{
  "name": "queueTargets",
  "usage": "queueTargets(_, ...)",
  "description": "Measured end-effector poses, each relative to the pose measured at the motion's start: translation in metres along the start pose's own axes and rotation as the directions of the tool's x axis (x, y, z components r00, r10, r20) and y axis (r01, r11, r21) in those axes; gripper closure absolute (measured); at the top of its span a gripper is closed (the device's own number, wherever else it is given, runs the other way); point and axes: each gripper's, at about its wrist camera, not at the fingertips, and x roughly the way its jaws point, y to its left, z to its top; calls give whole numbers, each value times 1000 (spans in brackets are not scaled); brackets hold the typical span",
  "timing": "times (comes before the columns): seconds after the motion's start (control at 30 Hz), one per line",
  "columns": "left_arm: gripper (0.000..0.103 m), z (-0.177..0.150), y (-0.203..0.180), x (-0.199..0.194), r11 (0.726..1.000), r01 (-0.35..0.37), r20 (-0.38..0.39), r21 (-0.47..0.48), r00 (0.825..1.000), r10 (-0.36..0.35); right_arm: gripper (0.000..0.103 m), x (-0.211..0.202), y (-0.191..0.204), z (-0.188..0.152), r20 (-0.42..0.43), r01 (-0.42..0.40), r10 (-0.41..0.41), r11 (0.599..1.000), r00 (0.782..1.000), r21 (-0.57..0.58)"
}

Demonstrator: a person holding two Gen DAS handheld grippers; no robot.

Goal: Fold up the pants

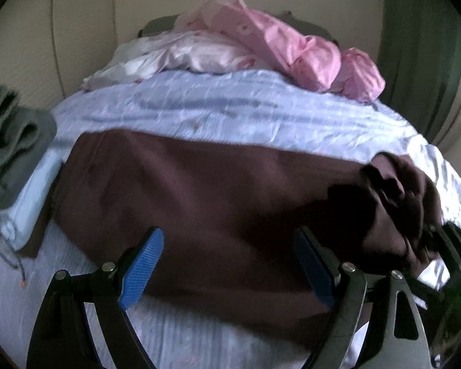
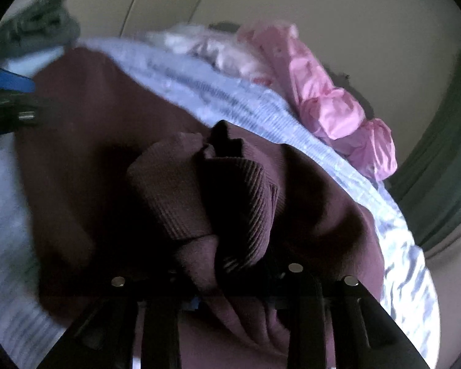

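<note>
Lying flat on the pale blue ribbed bedspread (image 1: pixel 218 104), the maroon knit pants (image 1: pixel 199 184) run long axis left to right across my view. My right gripper (image 2: pixel 230 279) pinches their ribbed cuff end (image 2: pixel 206 190), bunched up at the right; my left gripper (image 1: pixel 227 264) hangs spread and empty over the near edge, so the right is nearer the fold.

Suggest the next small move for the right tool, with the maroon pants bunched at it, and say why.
Probably lay the bunched ribbed cuff flat onto the maroon pants and let go. The right tool has that end gathered between its fingers, above the spread part on the bed. The left tool hangs open, holding nothing.
</note>
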Motion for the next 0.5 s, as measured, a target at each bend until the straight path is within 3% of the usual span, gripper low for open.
queueTargets(0.17,16,13,-17,-4,1000,-1,42,12,999,0,57,-7,-8,0,38,-8,7,1000,999,19)
queueTargets(0.37,14,13,-8,-8,997,-63,40,45,997,61,56,55,2,15,-102,-42,48,997,994,59)
queueTargets(0.5,12,10,9,-5,996,-86,15,16,996,85,55,47,20,16,-110,39,-44,998,993,-44)
